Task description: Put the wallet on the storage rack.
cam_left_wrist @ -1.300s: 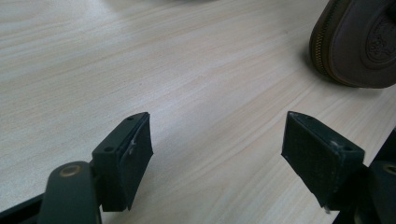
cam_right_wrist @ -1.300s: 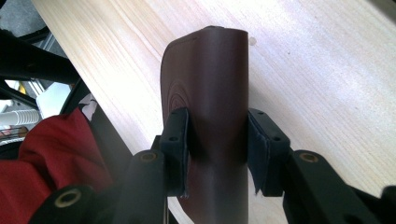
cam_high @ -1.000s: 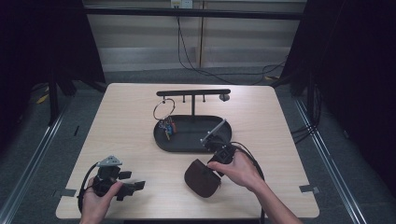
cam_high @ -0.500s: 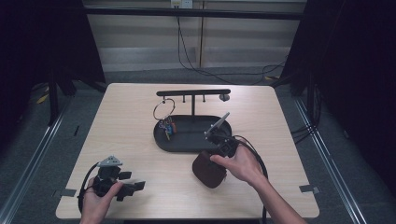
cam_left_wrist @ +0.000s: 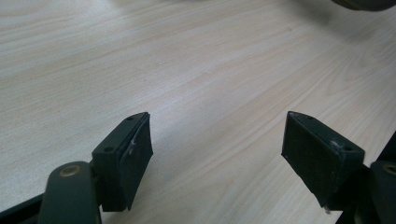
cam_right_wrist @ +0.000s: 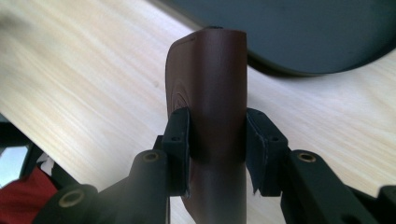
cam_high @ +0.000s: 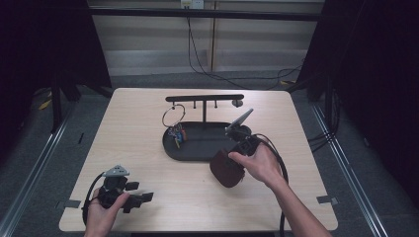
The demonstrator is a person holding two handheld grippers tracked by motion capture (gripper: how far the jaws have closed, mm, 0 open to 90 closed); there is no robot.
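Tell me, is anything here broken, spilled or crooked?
Nothing looks broken or spilled. The brown wallet is pinched in the right gripper, beside the black tray. A key ring hangs from the stand's bar, its keys touching the tray. The left gripper is open above bare table.

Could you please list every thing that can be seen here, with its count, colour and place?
table: one, light wood, under everything.
tray: one, black, oval, at the table's middle.
rack: one, black bar on a post, rising from the tray.
key ring: one, metal ring with coloured keys, at the tray's left end.
leather case: one, dark brown, beside the tray's near right edge, clamped in the right gripper.
left gripper: one, black, open, near left corner.
right gripper: one, black, shut on the case.
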